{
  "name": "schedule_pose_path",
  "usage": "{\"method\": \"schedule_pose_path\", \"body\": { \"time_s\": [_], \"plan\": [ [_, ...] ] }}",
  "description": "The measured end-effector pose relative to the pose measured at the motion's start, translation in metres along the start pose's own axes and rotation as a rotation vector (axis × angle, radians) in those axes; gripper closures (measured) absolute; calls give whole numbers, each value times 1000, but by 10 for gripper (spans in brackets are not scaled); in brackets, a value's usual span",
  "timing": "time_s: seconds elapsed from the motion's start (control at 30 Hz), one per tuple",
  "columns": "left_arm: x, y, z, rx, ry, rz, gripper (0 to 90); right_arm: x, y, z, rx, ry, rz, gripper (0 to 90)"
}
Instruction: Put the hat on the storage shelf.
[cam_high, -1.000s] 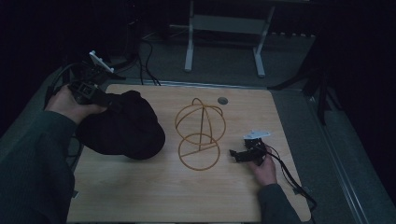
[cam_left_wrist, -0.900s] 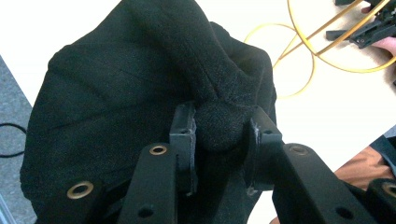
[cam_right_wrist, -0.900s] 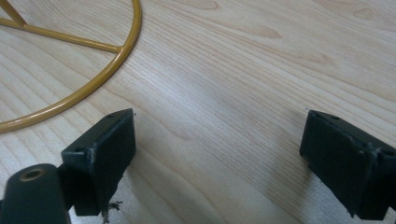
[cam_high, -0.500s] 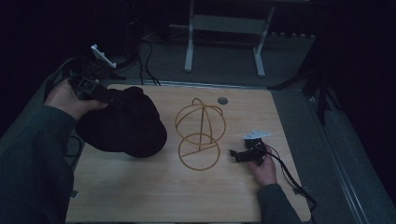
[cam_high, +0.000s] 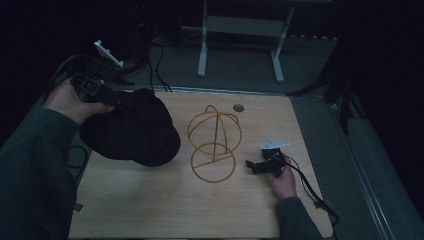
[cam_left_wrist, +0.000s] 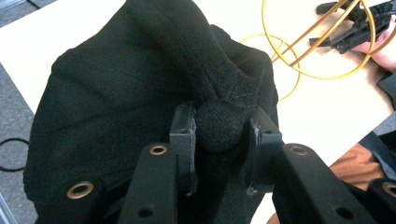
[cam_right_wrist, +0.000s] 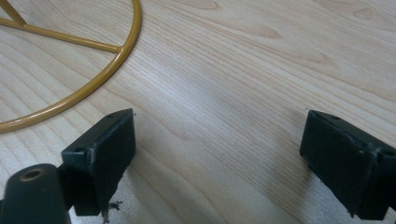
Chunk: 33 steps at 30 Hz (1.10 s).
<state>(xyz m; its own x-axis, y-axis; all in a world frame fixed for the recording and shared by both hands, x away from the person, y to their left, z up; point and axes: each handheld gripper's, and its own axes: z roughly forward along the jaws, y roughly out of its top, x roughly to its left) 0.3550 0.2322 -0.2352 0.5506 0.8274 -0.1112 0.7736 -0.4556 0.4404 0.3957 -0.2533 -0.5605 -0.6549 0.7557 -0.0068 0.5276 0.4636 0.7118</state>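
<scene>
The left gripper (cam_high: 112, 97) pinches a bunched fold of the black cap (cam_high: 132, 130) between its two pads; in the left gripper view the fabric (cam_left_wrist: 219, 126) bulges out between the black jaws, which press on it from both sides. The cap hangs from that pinch to the left of the gold wire stand (cam_high: 214, 145), its lower edge low over the wooden table (cam_high: 150, 210), and whether it touches the wood there I cannot tell. The person's left hand (cam_high: 75, 100) wraps the body of the gripper at the far left corner of the table, a dark sleeve running back from it toward the bottom edge of the high view.

The stand is a wire dome on a flat ring, upright on the table, just to the right of the cap and apart from it. In the left gripper view its yellow hoops (cam_left_wrist: 299, 60) show beyond the cap's far edge.

The right gripper (cam_high: 257, 167) lies low on the table to the right of the stand, near its base ring, held by the person's right hand (cam_high: 282, 180). Its jaws stand spread wide with bare wood between them; in the right gripper view the two black pads (cam_right_wrist: 105, 144) sit well apart and the stand's ring (cam_right_wrist: 88, 86) curves past on the left, near the left pad yet clear of it. A small round grommet (cam_high: 238, 107) is set in the table beyond the stand
</scene>
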Motion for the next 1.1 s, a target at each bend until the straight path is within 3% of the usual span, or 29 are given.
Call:
{"method": "schedule_pose_path", "body": {
  "time_s": [1.1],
  "plan": [
    [-16, 20, -28, -11, 8, 57, 689, 0, 0, 0, -1, 0, 1, 102]
  ]
}}
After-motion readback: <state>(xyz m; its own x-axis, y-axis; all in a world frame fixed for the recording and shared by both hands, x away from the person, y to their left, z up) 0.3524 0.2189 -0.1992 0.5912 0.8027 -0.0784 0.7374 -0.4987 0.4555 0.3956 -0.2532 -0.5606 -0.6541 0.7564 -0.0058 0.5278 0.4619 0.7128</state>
